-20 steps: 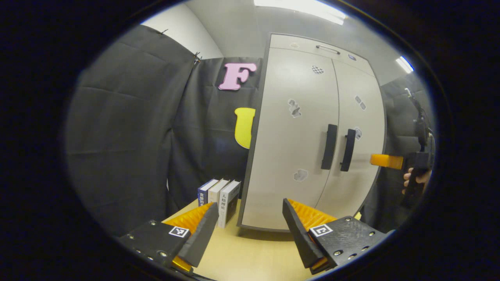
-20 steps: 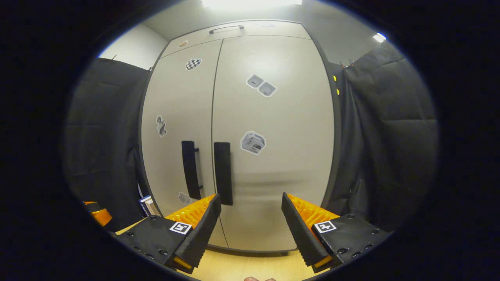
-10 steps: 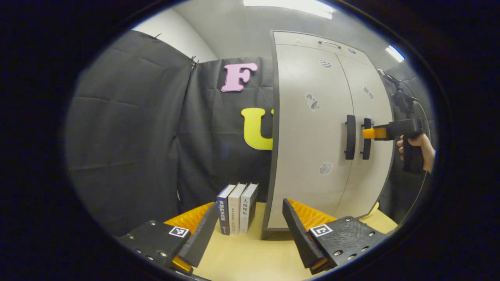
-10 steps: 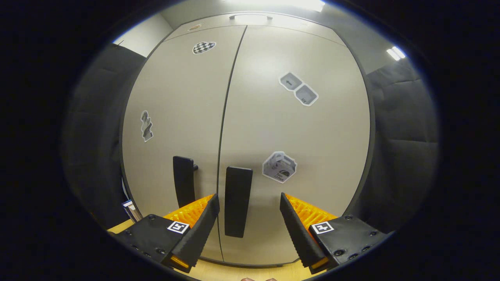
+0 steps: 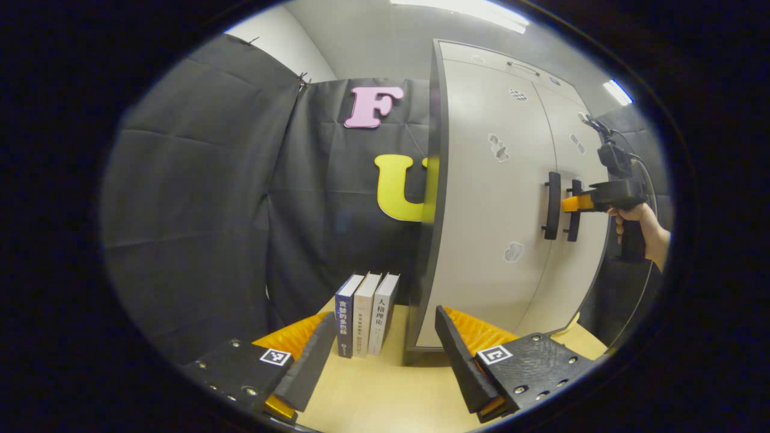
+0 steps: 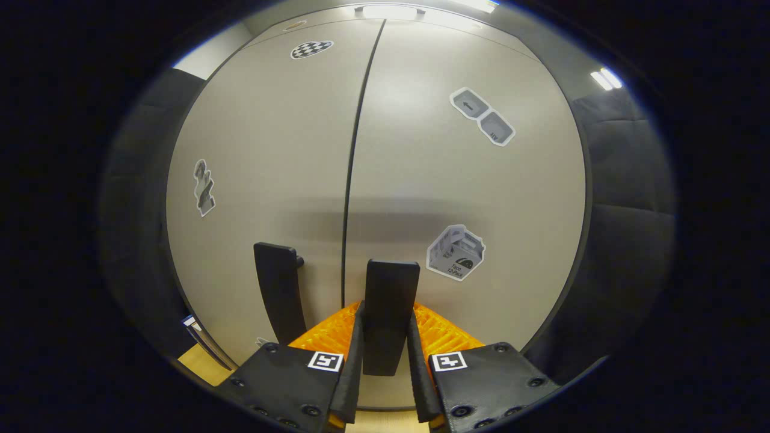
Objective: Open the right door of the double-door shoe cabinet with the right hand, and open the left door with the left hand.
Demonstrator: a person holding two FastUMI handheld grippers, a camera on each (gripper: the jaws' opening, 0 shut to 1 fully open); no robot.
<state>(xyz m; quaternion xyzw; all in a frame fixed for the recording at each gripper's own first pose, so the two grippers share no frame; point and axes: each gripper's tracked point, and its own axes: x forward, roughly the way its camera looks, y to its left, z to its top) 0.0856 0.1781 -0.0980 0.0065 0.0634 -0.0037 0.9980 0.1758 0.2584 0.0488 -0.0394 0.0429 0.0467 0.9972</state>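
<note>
Fingers of right gripper (image 6: 385, 355) clamp right door handle (image 6: 390, 313); left gripper (image 5: 385, 355) fingers spread, near books (image 5: 364, 313).

The shoe cabinet (image 6: 385, 150) is pale beige with a dark grey edge, and a thin dark seam runs between its two doors. The right door handle (image 6: 388, 316) and the left door handle (image 6: 280, 297) are plain black. Grey-and-white stickers dot the doors, and the checkered sticker (image 6: 311, 49) near the top of the left door is black and white. The table (image 5: 385, 391) is light yellowish wood. Of the three books (image 5: 366, 313) left of the cabinet, the leftmost has a dark blue spine and the other two are white with dark lettering. The booth wall is black cloth.
</note>
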